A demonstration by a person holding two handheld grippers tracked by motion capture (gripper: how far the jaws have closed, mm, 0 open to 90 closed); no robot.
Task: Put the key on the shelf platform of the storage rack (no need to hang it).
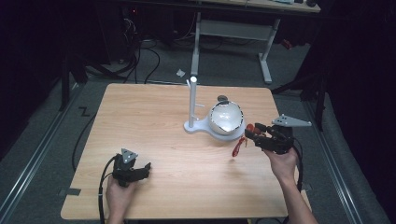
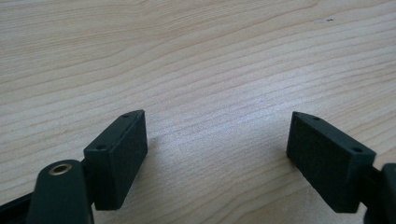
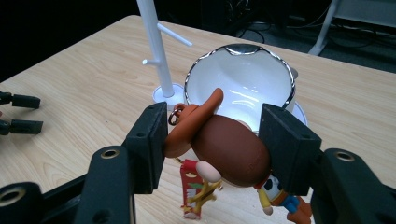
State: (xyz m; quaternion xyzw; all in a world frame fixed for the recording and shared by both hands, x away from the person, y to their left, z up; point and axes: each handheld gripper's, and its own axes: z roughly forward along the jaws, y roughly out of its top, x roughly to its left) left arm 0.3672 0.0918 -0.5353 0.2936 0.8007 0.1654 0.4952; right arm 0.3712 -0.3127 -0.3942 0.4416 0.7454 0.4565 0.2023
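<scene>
Wooden worktop [image 1: 154,121]: right claw [image 3: 212,140] pinches a cowboy figurine keychain [image 3: 229,151], raised just at four o'clock of the white bowl [image 1: 226,119], bowl toward ten o'clock. Left claw [image 2: 215,149] rests spread, well apart, empty.

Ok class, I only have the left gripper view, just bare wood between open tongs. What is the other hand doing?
Observer: The right tongs are shut on a brown-hatted plastic cowboy keychain figure.
Operator: Is it resting on the table?
Observer: No. In the high view it hangs above the light wooden table, with its red tag dangling.
Operator: What is nearby?
Observer: A glossy white bowl with a silver rim sits just beyond it, beside a white pegged stand.
</scene>
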